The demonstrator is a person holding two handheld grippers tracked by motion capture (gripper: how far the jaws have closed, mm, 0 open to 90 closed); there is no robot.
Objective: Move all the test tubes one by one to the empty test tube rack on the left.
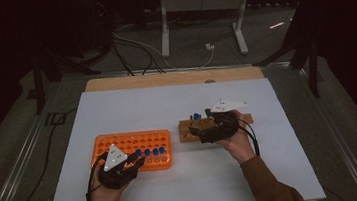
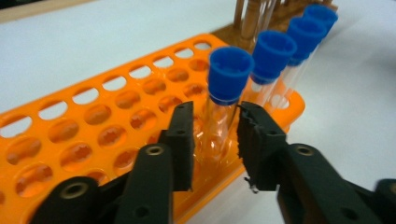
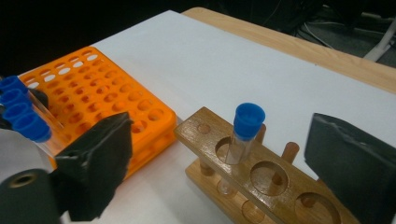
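Straddling the nearest blue-capped test tube [image 2: 218,122], the left gripper [image 2: 215,142] has its jaws set narrow, one per side of the glass just below the cap. The pads look barely off it, so prob. no real grip right now. The tube stands upright in a hole on the near edge row of the orange rack [image 2: 93,122], w/ three more capped tubes [image 2: 273,59] lined up behind it in that row. Going in low on the glass rather than on the cap makes sense: the cap is wider and would likely slip.

The right gripper [image 3: 226,158] is wide open, holding nothing. Its jaws sit either side of the wooden rack [image 3: 280,198], where a single blue-capped tube [image 3: 246,125] stands in a small hole at the far end; the bigger holes nearer the gripper are free. My read is that tubes go betw. the two racks and the right hand waits there to steady or receive.

In the way: the neighbour tube sits close behind the one betw. the left jaws, so a tilted lift could knock it. Straight up looks safest. The racks are near each other on the white tabletop [image 1: 166,99] but not touching. Cables and a metal stand [image 1: 202,7] on the floor beyond are well apart and no issue.
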